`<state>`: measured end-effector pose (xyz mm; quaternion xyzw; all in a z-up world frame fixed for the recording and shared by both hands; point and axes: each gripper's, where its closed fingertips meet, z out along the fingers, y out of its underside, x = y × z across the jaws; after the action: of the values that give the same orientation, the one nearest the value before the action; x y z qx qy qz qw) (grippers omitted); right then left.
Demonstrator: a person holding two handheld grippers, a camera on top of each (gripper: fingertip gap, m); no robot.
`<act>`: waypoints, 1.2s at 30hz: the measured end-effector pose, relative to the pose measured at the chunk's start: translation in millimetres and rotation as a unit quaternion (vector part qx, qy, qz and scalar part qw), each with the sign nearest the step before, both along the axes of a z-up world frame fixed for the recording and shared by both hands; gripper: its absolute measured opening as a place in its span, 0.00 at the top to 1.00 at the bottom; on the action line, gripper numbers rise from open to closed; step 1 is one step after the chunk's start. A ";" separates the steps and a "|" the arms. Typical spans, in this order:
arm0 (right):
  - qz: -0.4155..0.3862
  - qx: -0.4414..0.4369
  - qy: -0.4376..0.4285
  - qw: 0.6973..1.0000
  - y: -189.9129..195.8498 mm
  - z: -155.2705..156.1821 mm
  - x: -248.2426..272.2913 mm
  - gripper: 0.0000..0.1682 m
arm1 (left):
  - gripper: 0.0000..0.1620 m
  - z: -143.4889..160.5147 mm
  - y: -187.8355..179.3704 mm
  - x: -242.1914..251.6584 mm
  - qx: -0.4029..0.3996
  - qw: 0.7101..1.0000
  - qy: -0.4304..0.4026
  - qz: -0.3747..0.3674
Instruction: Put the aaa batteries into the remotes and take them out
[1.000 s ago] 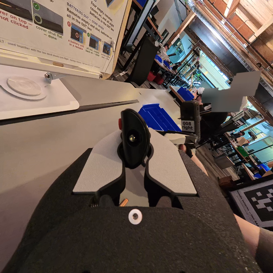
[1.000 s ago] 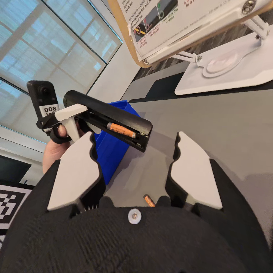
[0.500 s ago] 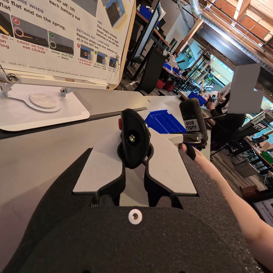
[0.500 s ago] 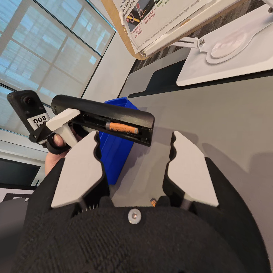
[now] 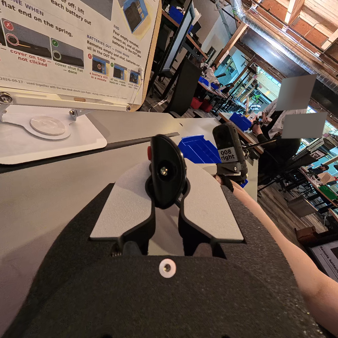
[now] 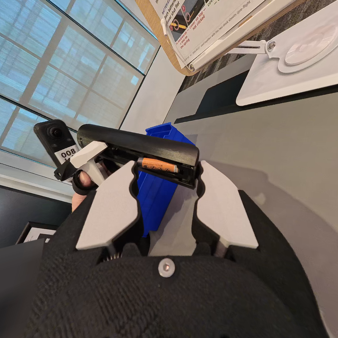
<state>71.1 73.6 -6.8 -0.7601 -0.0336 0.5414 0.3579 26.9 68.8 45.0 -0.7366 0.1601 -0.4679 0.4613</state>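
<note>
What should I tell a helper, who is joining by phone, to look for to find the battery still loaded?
Find the blue bin at the grey desk's edge. In front of it the left gripper holds a black remote with its compartment open. The battery is the orange cylinder inside, the only orange thing there.

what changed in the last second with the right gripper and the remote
The right gripper closed in on the remote's open battery end, its fingers now flanking the orange battery without gripping it. The left gripper stayed shut on the remote; the battery stayed seated.
</note>
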 end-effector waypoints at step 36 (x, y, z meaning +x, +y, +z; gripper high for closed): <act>0.074 0.123 0.062 0.988 -28.6 51.8 -1.3 0.77 | 0.85 36.3 -17.6 -4.6 -0.015 0.988 -0.136 -0.072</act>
<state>69.7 45.0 45.0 -0.6708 -0.1335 0.6043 0.4087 22.3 51.2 81.3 -0.6600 0.1411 -0.5977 0.4327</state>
